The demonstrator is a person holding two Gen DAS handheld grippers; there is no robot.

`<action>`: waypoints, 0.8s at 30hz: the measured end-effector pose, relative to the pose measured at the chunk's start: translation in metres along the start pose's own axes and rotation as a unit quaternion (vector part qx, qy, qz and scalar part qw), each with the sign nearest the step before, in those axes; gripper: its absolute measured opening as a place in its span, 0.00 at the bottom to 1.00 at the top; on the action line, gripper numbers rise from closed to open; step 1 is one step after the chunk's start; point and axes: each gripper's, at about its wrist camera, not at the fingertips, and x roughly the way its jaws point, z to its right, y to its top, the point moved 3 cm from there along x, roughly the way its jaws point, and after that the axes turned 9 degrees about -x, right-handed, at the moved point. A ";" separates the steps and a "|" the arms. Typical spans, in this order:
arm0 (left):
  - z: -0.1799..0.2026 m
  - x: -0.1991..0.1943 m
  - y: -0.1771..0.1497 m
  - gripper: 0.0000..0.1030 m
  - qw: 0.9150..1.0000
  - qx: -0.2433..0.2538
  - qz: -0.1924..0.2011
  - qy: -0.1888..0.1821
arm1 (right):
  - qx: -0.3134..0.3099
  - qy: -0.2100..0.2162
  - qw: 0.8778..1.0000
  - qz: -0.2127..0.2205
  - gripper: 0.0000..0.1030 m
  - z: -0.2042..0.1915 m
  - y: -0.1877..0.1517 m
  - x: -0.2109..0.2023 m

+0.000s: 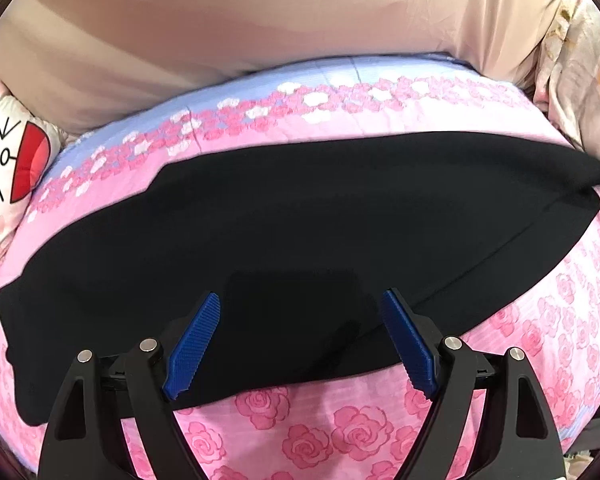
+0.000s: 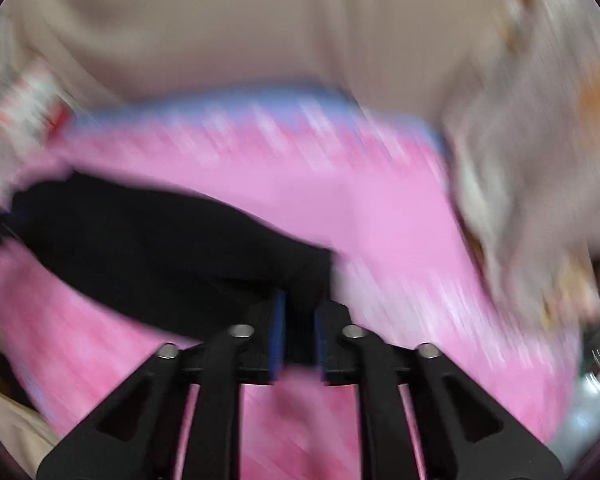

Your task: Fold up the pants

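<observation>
Pink floral bedspread [image 1: 540,320] under black pants [image 1: 300,208], lengthwise left-to-right.

Left gripper [image 1: 300,300], jaws apart, hovers over black pants [image 1: 300,216] lying flat on pink rose-print bedspread [image 1: 520,320]; cartoon pillow [image 1: 12,160] at nine o'clock.

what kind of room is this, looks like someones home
Most likely a bedroom: the black pants lie on a bed with a pink rose-print sheet, a cartoon pillow at its edge and a beige curtain behind.
</observation>
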 end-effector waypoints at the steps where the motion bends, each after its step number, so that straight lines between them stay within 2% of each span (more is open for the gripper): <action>1: -0.001 0.004 -0.002 0.78 1.000 0.001 -0.006 0.003 | 0.022 -0.036 0.999 -0.018 0.49 0.008 -0.020 0.005; 2: -0.001 0.007 -0.003 0.78 1.000 0.001 -0.010 0.006 | 0.041 -0.039 0.998 -0.020 0.49 0.012 -0.029 0.006; 3: -0.001 0.010 -0.003 0.78 1.000 0.001 -0.014 0.009 | 0.072 -0.024 0.997 -0.009 0.49 0.013 -0.037 0.001; 6: 0.001 0.013 -0.003 0.78 1.000 -0.007 -0.019 0.004 | 0.151 0.035 0.986 0.060 0.50 0.004 -0.041 -0.024; 10: -0.002 0.019 -0.005 0.78 0.996 -0.059 -0.054 -0.040 | 0.205 0.094 0.965 0.136 0.52 -0.033 -0.017 -0.053; 11: -0.002 0.019 -0.006 0.78 0.994 -0.076 -0.061 -0.053 | 0.208 0.111 0.961 0.142 0.53 -0.047 -0.012 -0.055; 12: 0.001 0.018 -0.006 0.78 0.993 -0.083 -0.061 -0.056 | 0.203 0.106 0.964 0.133 0.53 -0.059 -0.004 -0.054; 13: 0.007 0.015 -0.007 0.78 0.993 -0.083 -0.056 -0.059 | 0.194 0.082 0.970 0.118 0.53 -0.071 0.004 -0.053; 16: 0.050 -0.001 0.003 0.78 0.998 -0.018 -0.026 -0.058 | 0.195 -0.017 0.977 0.081 0.53 -0.078 0.005 -0.055; 18: 0.080 -0.003 0.008 0.84 0.998 0.025 -0.009 -0.056 | 0.218 -0.028 0.973 0.073 0.66 -0.072 -0.008 -0.053; 19: 0.102 -0.001 0.010 0.84 0.997 0.051 -0.003 -0.061 | 0.221 -0.038 0.972 0.064 0.79 -0.068 -0.010 -0.053; 22: 0.154 0.007 0.020 0.84 0.991 0.103 0.011 -0.086 | 0.183 -0.083 0.978 0.053 0.80 -0.057 -0.001 -0.041; 24: 0.185 0.022 0.027 0.84 0.988 0.133 0.014 -0.081 | 0.191 -0.058 0.979 0.038 0.80 -0.036 0.009 -0.021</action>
